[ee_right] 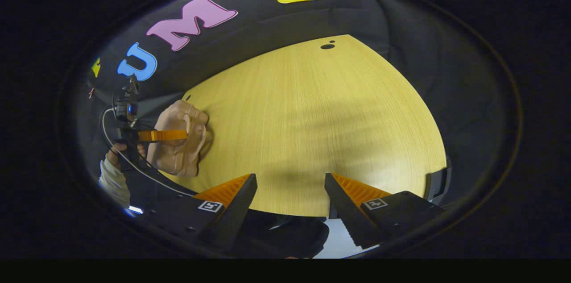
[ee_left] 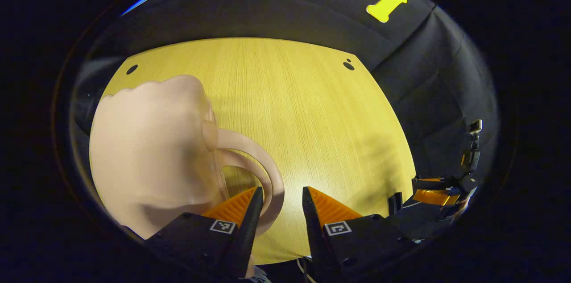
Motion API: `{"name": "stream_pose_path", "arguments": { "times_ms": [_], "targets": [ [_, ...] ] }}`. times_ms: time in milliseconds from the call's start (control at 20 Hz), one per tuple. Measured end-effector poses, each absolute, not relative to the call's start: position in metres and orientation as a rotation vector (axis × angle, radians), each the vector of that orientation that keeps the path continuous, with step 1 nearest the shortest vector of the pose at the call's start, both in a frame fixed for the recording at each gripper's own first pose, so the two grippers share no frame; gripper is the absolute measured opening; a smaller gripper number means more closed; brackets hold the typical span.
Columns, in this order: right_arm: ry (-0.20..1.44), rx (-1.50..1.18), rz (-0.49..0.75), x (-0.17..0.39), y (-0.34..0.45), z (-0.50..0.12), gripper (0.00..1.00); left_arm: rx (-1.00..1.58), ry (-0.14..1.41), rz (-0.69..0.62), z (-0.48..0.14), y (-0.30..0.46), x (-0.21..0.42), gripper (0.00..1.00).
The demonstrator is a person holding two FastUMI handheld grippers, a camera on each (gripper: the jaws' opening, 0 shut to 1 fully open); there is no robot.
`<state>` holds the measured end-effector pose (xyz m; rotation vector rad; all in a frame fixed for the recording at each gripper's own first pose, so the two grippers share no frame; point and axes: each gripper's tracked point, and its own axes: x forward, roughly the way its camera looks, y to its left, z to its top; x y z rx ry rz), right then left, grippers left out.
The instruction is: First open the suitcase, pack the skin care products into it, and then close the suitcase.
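Left gripper view: nearest, the left hand-held gripper [ee_left: 280,205] w/ fingers spread apart; its left finger [ee_left: 250,211] sits at or just in front of the curved loop handle [ee_left: 263,171] of the small pale-pink, soft-looking plastic suitcase [ee_left: 151,153]. Can't tell if it touches; nothing is pinched between the two fingers. Suitcase is on the near-left part of the yellow wood-grain surface [ee_left: 312,109], lid shut as far as I can see, seam and scalloped top edge visible, no gap. Its handle end points toward the surface's middle and this gripper; the long axis looks to run from near edge toward the back wall, but fisheye warp makes that a rough call. Right gripper view: right hand-held gripper [ee_right: 290,198] wide open, holding nothing, hovering over the near edge of the surface [ee_right: 334,118], well apart from the suitcase [ee_right: 180,140]. Farther off at left, the left gripper [ee_right: 174,135] reaches onto the suitcase, w/ a hand and pale sleeve [ee_right: 111,180] behind it. No skin care products visible anywhere on the surface, so can't say where they are. Judgement: task looks at step one, opening approx. begun at most; the case isn't open, packing and closing are all left. Far back: black cloth wall [ee_right: 401,28].
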<state>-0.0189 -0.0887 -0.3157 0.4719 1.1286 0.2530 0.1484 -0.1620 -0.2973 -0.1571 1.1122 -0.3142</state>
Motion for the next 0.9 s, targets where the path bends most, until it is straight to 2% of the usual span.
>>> {"name": "stream_pose_path", "arguments": {
  "times_ms": [150, 200, 350, 400, 450, 650, 900],
  "targets": [
    [1.101, 0.475, 0.262, -0.02, -0.078, -0.308, 0.97, -0.09, 1.041, -0.295, -0.284, -0.163, 0.15, 0.61],
    [1.097, 0.465, 0.266, -0.025, -0.074, -0.304, 0.98, -0.075, 1.007, -0.309, -0.274, -0.169, 0.148, 0.68],
    [1.061, 0.42, 0.289, -0.032, -0.057, -0.279, 0.98, -0.003, 0.894, -0.313, -0.245, -0.175, 0.139, 0.76],
    [1.022, 0.405, 0.31, -0.031, -0.048, -0.263, 0.97, 0.017, 0.859, -0.297, -0.231, -0.175, 0.133, 0.9],
    [0.977, 0.375, 0.321, -0.029, -0.044, -0.249, 0.97, 0.031, 0.809, -0.293, -0.217, -0.176, 0.127, 0.97],
    [0.706, 0.183, 0.239, -0.01, -0.057, -0.177, 0.98, 0.107, 0.531, -0.274, -0.14, -0.179, 0.111, 0.98],
    [0.367, 0.124, 0.17, 0.009, -0.062, -0.059, 0.98, 0.138, 0.254, -0.215, -0.051, -0.177, 0.085, 0.96]
  ]
}}
